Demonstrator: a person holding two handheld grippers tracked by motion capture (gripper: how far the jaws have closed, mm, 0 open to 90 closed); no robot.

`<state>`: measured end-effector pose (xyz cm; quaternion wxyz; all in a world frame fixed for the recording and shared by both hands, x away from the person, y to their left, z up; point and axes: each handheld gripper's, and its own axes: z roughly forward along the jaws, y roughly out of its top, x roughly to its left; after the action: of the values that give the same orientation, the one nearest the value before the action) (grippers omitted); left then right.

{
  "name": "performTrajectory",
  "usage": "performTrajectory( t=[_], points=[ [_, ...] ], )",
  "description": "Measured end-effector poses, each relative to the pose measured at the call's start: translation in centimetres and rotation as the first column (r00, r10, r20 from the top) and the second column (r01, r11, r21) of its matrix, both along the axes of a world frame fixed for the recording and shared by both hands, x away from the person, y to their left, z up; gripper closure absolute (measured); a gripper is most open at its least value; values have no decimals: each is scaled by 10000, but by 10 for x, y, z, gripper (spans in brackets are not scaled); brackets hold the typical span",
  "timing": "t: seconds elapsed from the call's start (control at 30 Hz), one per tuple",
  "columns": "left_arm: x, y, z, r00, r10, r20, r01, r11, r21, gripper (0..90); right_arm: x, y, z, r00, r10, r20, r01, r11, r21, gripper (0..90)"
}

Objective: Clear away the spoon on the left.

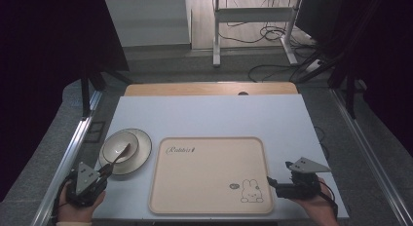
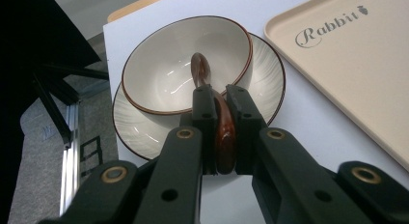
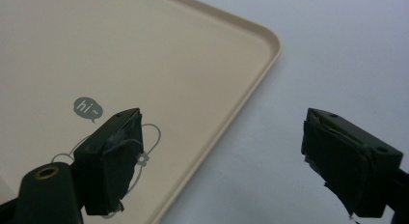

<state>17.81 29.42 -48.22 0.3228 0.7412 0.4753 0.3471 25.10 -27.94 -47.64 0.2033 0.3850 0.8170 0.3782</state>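
A white bowl [image 2: 183,64] with a brown rim rests on a white saucer [image 2: 140,132] at the table's left, also seen as bowl [image 1: 118,146] on saucer [image 1: 141,150]. A brown spoon [image 2: 223,132] lies with its head in the bowl and its handle reaching out over the rim. My left gripper [image 2: 223,101] is shut on the spoon's handle; in the high view the left gripper [image 1: 106,170] sits just below the saucer. My right gripper [image 3: 219,151] stands open over the right edge of a beige tray [image 3: 144,55], one jaw above the tray and one above the table; right gripper [image 1: 272,183].
The beige tray [image 1: 209,160] with a rabbit drawing lies in the middle of the white table [image 1: 209,114]. A wooden board edge [image 1: 209,88] runs along the far side. Metal frame rails flank the table, with desk legs and cables on the floor beyond.
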Motion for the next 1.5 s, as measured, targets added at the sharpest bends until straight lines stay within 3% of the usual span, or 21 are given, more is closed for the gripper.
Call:
performTrajectory(
  t=[0.4, 0.73, 1.5],
  points=[
    [-2, 1, 2, 9999, 53, 151, -52, 10000, -67, 843, 0, 0, 0, 10000, -9, 38, 9, 10000, 2, 149],
    [-7, -2, 10, 9969, 12, 788, -5, 10000, -89, 843, 0, 0, 1, 10000, -68, 41, 68, 10000, 30, 149],
    [-12, -6, 18, 9933, -243, 1131, 333, 9964, -784, 843, 0, 0, 0, 10000, -52, 64, 52, 10000, -39, 149]
  ],
)
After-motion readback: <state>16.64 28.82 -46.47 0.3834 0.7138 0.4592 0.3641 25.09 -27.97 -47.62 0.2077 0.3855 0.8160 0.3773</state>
